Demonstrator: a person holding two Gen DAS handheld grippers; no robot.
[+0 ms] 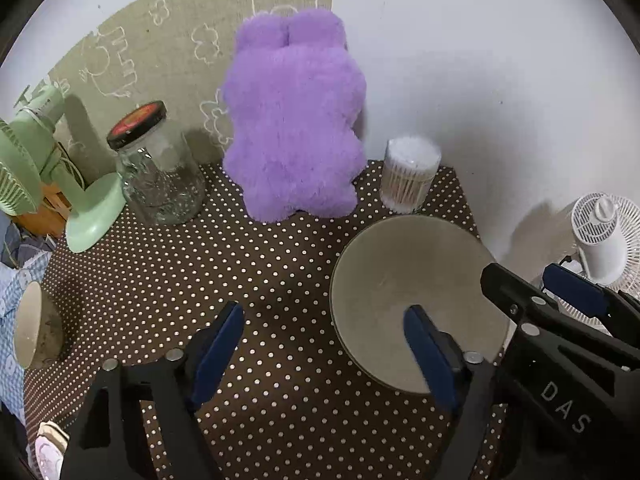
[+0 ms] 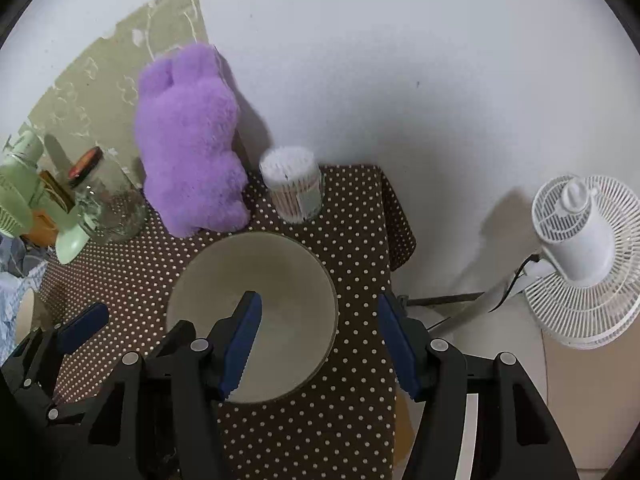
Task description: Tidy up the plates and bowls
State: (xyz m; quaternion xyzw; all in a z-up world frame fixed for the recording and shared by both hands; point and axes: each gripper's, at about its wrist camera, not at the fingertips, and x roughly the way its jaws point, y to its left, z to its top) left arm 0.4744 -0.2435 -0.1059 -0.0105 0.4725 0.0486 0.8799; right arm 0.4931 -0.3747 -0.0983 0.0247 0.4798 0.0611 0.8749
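A beige bowl (image 1: 404, 280) stands upright on the brown dotted tablecloth (image 1: 260, 280), near its right edge; it also shows in the right wrist view (image 2: 280, 280). My left gripper (image 1: 324, 320) is open and empty, its right finger over the bowl's near rim, its left finger over bare cloth. My right gripper (image 2: 320, 320) is open and straddles the bowl's right rim, left finger inside the bowl, right finger outside it. A second small beige bowl (image 1: 30, 324) lies on its side at the cloth's left edge.
A purple plush toy (image 1: 296, 120), a glass jar with a dark lid (image 1: 158, 172), a cotton swab tub (image 1: 410, 174) and a green desk fan (image 1: 44, 168) stand at the back. A white fan (image 2: 580, 260) stands off the table's right side.
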